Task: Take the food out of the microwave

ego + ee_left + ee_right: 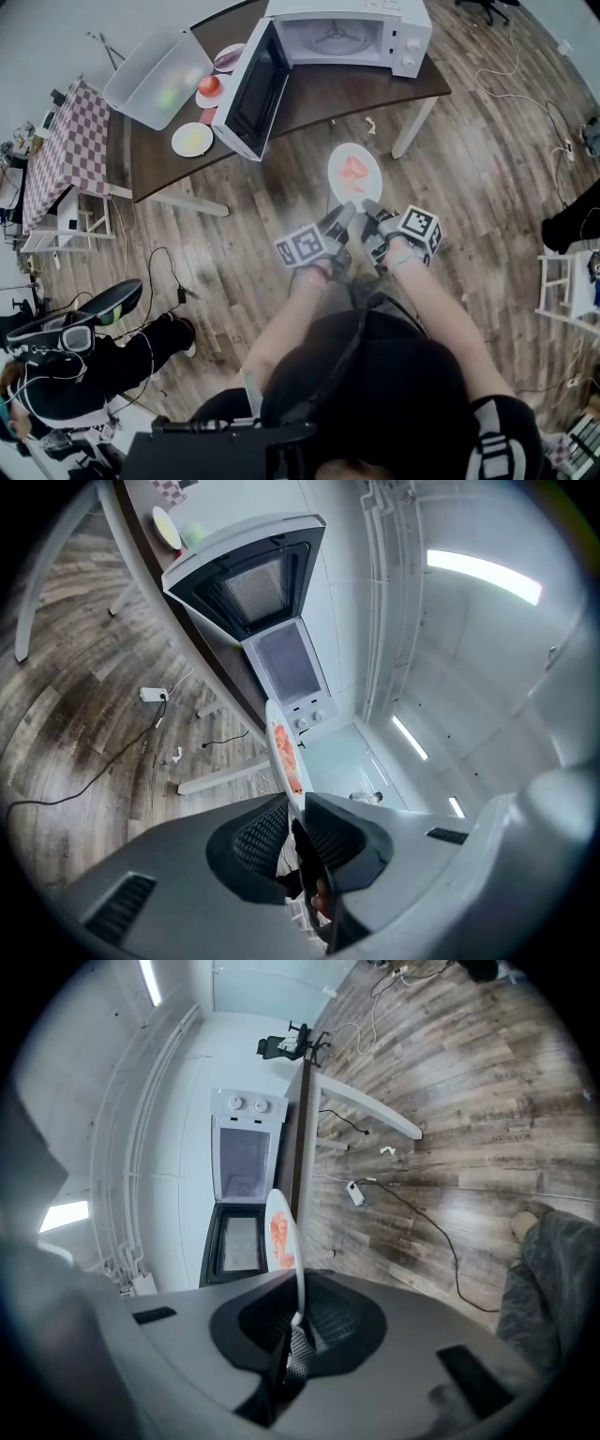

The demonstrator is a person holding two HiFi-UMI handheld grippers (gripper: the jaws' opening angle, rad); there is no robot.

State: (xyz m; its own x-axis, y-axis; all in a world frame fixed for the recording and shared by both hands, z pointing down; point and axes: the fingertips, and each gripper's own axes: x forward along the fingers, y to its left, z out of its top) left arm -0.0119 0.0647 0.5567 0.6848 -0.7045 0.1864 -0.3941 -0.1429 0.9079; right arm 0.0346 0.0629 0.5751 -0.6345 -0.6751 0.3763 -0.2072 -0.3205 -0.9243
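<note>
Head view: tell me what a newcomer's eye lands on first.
A white plate of orange-red food hangs over the wooden floor, pinched at its near rim by the left tongs and the right tongs. Behind it, on the brown table, the white microwave stands with its door wide open.

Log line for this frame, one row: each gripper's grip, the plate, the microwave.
left gripper: shut on plate | right gripper: shut on plate | plate: red food on it, held over floor | microwave: door open, no food inside
</note>
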